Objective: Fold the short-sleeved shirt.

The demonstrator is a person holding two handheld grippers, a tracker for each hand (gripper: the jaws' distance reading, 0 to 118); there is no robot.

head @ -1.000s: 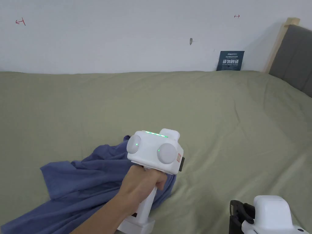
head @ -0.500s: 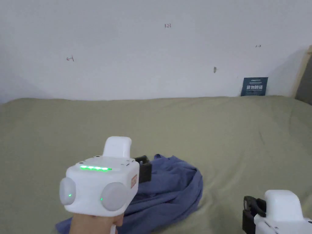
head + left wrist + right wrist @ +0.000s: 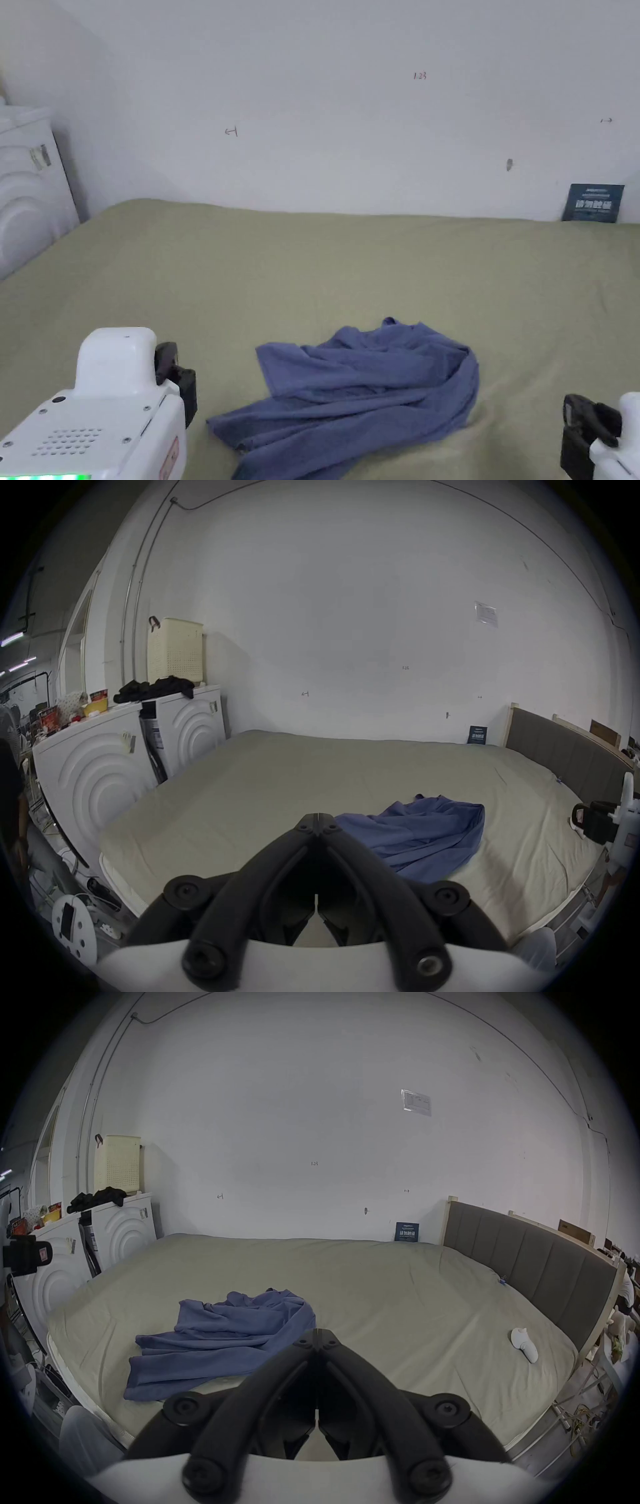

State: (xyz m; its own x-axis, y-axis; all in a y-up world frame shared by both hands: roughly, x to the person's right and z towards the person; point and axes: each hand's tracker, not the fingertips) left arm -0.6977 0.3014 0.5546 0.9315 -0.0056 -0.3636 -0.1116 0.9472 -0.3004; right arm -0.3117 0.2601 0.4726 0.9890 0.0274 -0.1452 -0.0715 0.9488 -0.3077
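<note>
A blue short-sleeved shirt [image 3: 369, 390] lies crumpled in a heap on the olive-green bed [image 3: 312, 262], near its front edge. It also appears in the left gripper view as the shirt [image 3: 419, 833] and in the right gripper view as the shirt [image 3: 221, 1338]. My left gripper [image 3: 317, 817] is shut with nothing in it, held off to the left of the shirt; in the head view it is the left gripper [image 3: 178, 381]. My right gripper [image 3: 317, 1335] is shut and empty, to the right of the shirt, seen low as the right gripper [image 3: 584, 431].
White washing machines [image 3: 104, 767] stand left of the bed, with a cream laundry basket [image 3: 175, 649] and dark clothes on top. A grey padded headboard [image 3: 526, 1255] bounds the right side. A small white object [image 3: 524, 1343] lies on the bed near it. A blue sign [image 3: 594, 202] leans on the wall.
The left gripper has let go of the shirt and drawn back to the lower left. The shirt now lies free on the bed. The head camera has swung left.
</note>
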